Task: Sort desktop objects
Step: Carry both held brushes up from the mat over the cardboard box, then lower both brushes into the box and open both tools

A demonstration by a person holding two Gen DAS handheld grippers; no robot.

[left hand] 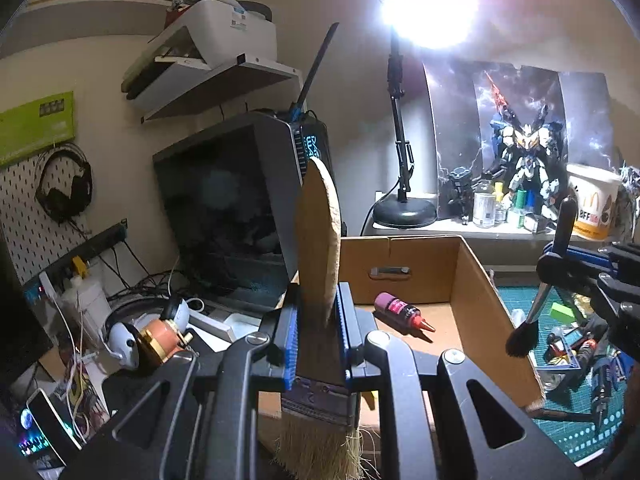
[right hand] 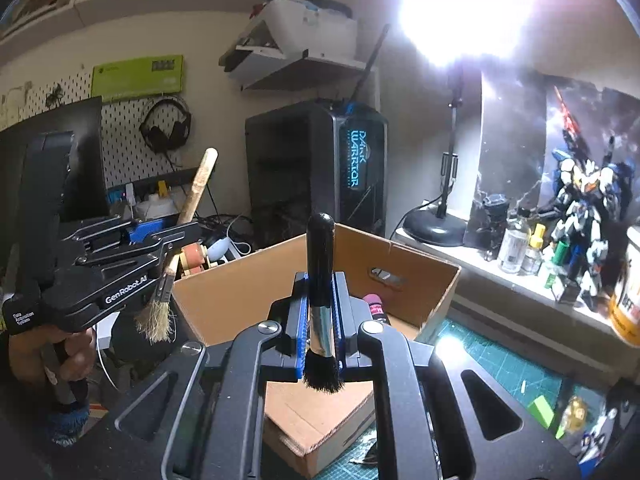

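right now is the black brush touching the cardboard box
Apart. In the left wrist view the black brush hangs in the right gripper, bristles in the air above the cardboard box rim, not resting on it.

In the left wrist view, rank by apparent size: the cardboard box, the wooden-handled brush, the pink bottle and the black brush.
1. cardboard box
2. wooden-handled brush, though it sits right at the lens in the left gripper, so its size is exaggerated
3. black brush, held by the right gripper
4. pink bottle
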